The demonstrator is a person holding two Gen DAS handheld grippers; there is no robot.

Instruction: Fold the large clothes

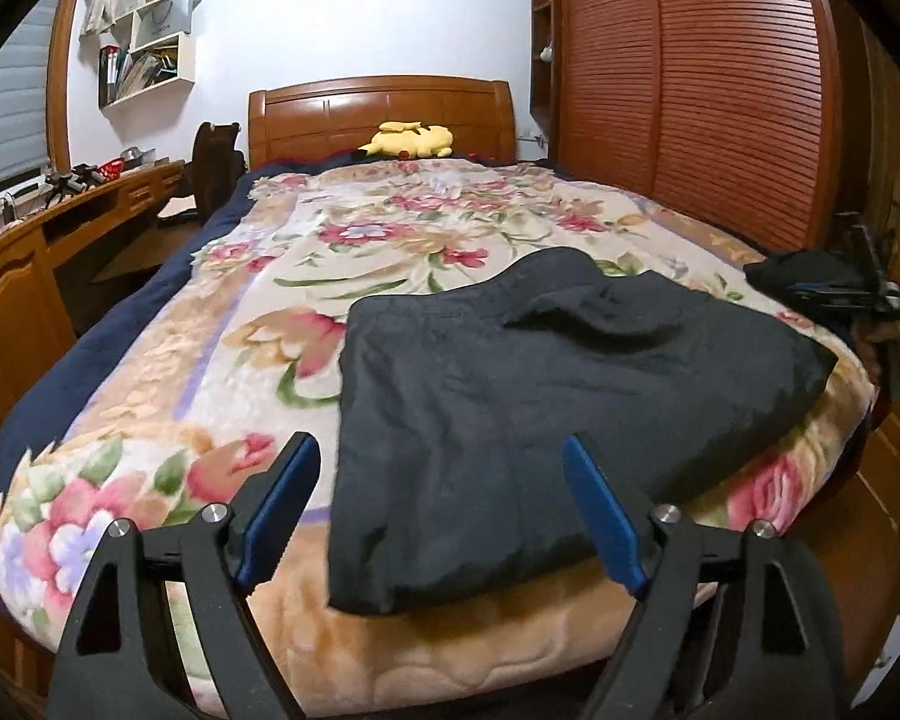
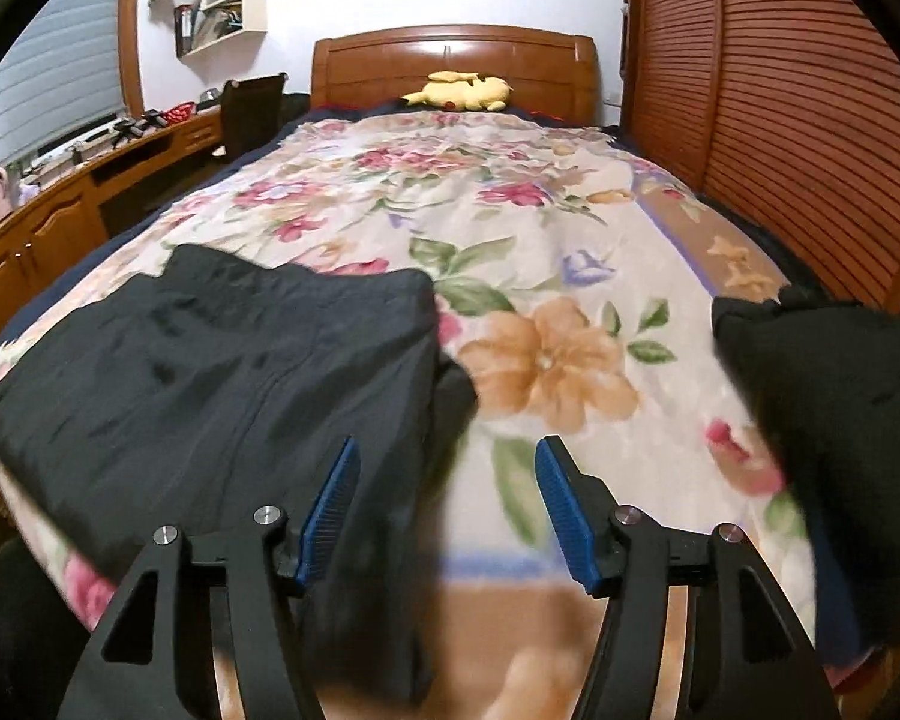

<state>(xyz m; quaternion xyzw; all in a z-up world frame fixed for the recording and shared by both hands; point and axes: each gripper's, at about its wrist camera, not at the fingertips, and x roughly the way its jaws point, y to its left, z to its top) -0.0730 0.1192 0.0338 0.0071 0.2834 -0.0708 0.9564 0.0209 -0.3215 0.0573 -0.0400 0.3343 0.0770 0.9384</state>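
Note:
A dark folded garment lies on the floral blanket near the foot of the bed. My left gripper hovers over its near edge, jaws wide open, pads touching nothing. In the right wrist view the same garment lies to the left, its right edge blurred beneath my right gripper. That gripper is open, with no cloth pinched. A second dark cloth sits at the bed's right edge. The right gripper, held by a hand, also shows small at the far right of the left wrist view.
A yellow plush toy rests by the wooden headboard. Slatted wardrobe doors run along the right side of the bed. A wooden desk and a dark chair stand on the left, below wall shelves.

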